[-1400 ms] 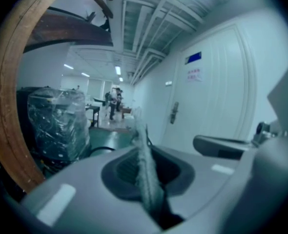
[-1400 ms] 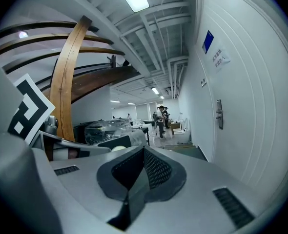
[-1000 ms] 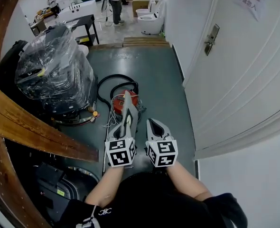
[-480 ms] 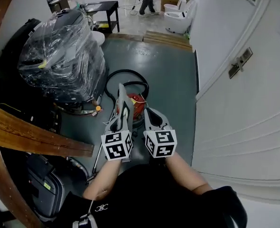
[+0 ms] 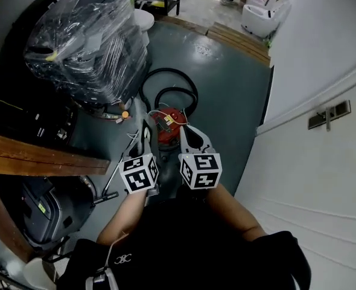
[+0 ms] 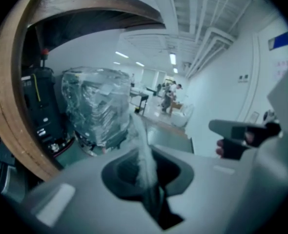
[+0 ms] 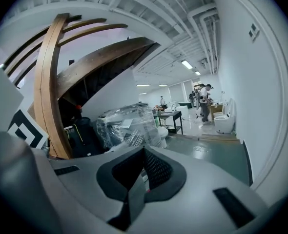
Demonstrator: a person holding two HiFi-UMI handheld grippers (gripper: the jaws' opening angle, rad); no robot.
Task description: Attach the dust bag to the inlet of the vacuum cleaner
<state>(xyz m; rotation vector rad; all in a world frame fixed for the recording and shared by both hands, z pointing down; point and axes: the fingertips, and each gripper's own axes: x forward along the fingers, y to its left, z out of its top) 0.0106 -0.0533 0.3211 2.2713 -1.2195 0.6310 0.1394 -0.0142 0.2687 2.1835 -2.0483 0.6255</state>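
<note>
- Red vacuum cleaner [image 5: 166, 124], head view: it sits on the green floor [image 5: 226, 83], with a black hose [image 5: 177, 80] looped behind it and a plastic-wrapped machine [image 5: 87, 38] to its left.
- Head view, arms: both bare forearms reach forward from the body, side by side and close together. The left gripper [image 5: 144, 135] and the right gripper [image 5: 187, 139] point forward and down, and their tips overlap the near edge of the vacuum cleaner. The marker cubes face the camera and are just beside each other.
- Head view, surroundings: a wooden beam [image 5: 39, 157] crosses the left side, and a white door [image 5: 323, 162] is at the right.
- Left gripper view: the jaws are clenched on a thin whitish sheet seen edge-on, taken to be the dust bag [image 6: 142, 150]. It rises past the jaw tips. The picture is blurred, and the wrapped machine stands beyond.
- Right gripper view: the jaws are pressed fully together, grey pad against black ribbed pad, with nothing between them. The gripper points slightly downward across the floor, and the wrapped machine is ahead to the left.
</note>
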